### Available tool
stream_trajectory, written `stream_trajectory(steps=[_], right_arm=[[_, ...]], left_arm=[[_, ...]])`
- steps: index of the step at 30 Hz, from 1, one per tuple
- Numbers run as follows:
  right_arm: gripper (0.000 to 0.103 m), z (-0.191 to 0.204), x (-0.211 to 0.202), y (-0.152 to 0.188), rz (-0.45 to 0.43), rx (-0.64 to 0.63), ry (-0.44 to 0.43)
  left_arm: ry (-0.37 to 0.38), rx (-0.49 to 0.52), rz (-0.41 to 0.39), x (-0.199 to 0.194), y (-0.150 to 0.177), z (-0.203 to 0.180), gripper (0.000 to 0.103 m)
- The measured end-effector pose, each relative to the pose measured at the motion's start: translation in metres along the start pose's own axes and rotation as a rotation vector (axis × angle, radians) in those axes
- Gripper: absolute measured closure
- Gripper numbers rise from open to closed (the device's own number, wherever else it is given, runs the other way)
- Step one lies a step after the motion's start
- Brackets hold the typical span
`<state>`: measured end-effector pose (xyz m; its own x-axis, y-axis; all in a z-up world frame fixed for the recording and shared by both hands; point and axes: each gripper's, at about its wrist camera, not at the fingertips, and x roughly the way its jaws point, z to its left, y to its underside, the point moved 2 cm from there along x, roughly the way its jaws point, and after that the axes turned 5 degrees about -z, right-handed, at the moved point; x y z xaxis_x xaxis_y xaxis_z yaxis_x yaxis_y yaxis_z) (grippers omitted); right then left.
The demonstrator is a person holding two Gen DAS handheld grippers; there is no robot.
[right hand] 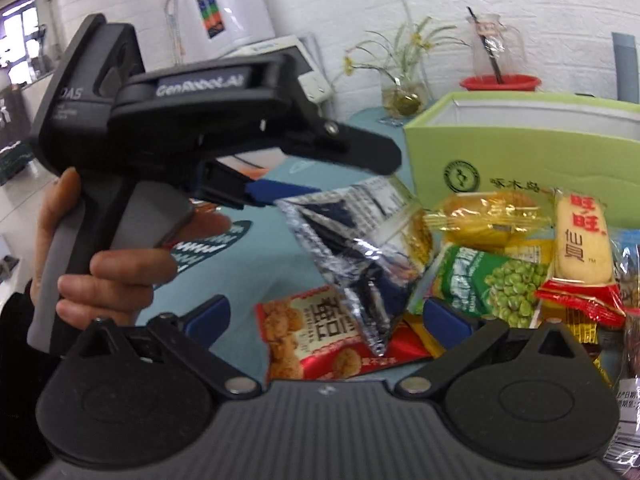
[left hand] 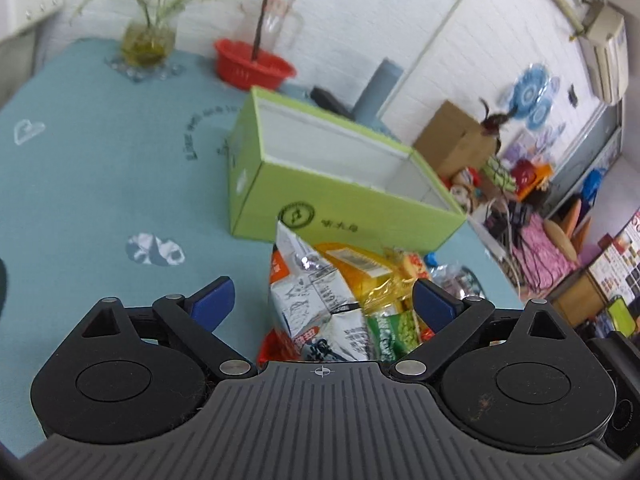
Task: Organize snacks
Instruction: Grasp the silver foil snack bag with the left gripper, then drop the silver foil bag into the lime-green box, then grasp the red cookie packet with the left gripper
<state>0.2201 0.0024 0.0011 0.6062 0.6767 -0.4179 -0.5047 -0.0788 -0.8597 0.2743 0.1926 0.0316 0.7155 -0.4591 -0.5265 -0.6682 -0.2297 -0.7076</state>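
Note:
A pile of snack packets lies on the teal tablecloth (left hand: 100, 168) in front of an open lime-green box (left hand: 344, 196) whose white inside looks empty. My left gripper (left hand: 323, 302) is open, its blue pads standing wide on either side of a crumpled silver packet (left hand: 312, 296) without pressing it. Beside that packet are a yellow packet (left hand: 360, 268) and a green pea packet (left hand: 394, 328). My right gripper (right hand: 326, 316) is open too, low over a red fried-snack packet (right hand: 312, 340). In the right wrist view, one blue finger (right hand: 276, 194) of the left gripper reaches the silver packet (right hand: 352, 252).
A red basket (left hand: 254, 66), a glass jug (left hand: 276, 16) and a vase of yellow flowers (left hand: 148, 42) stand at the table's far end. The table's right edge drops to a cluttered floor with a cardboard box (left hand: 456, 140). A rice-cracker packet (right hand: 582, 236) leans on the pile.

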Motion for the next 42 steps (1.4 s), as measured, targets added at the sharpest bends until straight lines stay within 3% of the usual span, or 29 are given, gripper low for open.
stream_trajectory(steps=[2, 4, 5, 7, 8, 10, 15, 20, 23, 24, 26, 27, 28, 29, 33, 38, 42], right_arm=[[0.001, -0.002, 0.009, -0.003, -0.003, 0.016, 0.016], [0.001, -0.002, 0.017, -0.006, -0.004, 0.017, 0.017], [0.004, 0.000, 0.019, -0.008, -0.009, 0.004, 0.004], [0.032, 0.006, 0.017, -0.012, -0.032, -0.034, -0.014], [0.034, 0.009, 0.016, -0.014, -0.038, -0.055, -0.034], [0.037, 0.016, 0.012, -0.021, -0.060, -0.090, -0.069], [0.036, 0.015, 0.006, -0.061, -0.155, -0.188, -0.037], [0.032, -0.024, 0.018, -0.116, -0.194, -0.236, 0.063], [0.031, -0.053, 0.037, -0.138, -0.162, -0.244, 0.116], [0.026, -0.063, 0.045, -0.144, -0.145, -0.242, 0.131], [0.018, -0.083, 0.060, -0.149, -0.111, -0.226, 0.163], [0.013, -0.091, 0.063, -0.149, -0.103, -0.215, 0.169], [0.011, -0.098, 0.062, -0.148, -0.102, -0.203, 0.175], [0.009, -0.103, 0.057, -0.145, -0.114, -0.191, 0.170], [0.009, -0.110, 0.026, -0.125, -0.173, -0.150, 0.144], [0.009, -0.098, 0.004, -0.099, -0.184, -0.147, 0.172], [0.009, -0.086, -0.016, -0.083, -0.180, -0.155, 0.193]], left_arm=[[-0.001, 0.003, 0.049, 0.013, 0.003, 0.005, 0.031], [0.021, -0.022, 0.081, 0.017, 0.011, 0.013, 0.065], [0.063, -0.058, 0.081, 0.014, 0.014, 0.018, 0.071], [0.072, -0.118, 0.045, -0.003, 0.018, 0.027, 0.075], [0.054, -0.118, 0.012, -0.014, 0.018, 0.028, 0.075], [0.042, -0.120, -0.035, -0.032, 0.014, 0.025, 0.075], [0.049, -0.064, -0.123, -0.038, -0.031, 0.003, 0.074], [0.103, -0.037, -0.145, 0.009, -0.094, -0.016, 0.074], [0.114, -0.046, -0.120, 0.052, -0.125, -0.016, 0.074], [0.115, -0.052, -0.111, 0.066, -0.131, -0.014, 0.074], [0.095, -0.063, -0.104, 0.090, -0.139, -0.005, 0.065], [0.069, -0.061, -0.099, 0.100, -0.142, 0.001, 0.051], [0.035, -0.069, -0.097, 0.105, -0.142, 0.008, 0.043], [0.015, -0.079, -0.106, 0.103, -0.139, 0.014, 0.041], [0.023, -0.098, -0.165, 0.077, -0.125, 0.032, 0.032], [-0.007, -0.134, -0.185, 0.049, -0.096, 0.033, 0.030], [-0.044, -0.118, -0.196, 0.022, -0.064, 0.010, 0.026]])
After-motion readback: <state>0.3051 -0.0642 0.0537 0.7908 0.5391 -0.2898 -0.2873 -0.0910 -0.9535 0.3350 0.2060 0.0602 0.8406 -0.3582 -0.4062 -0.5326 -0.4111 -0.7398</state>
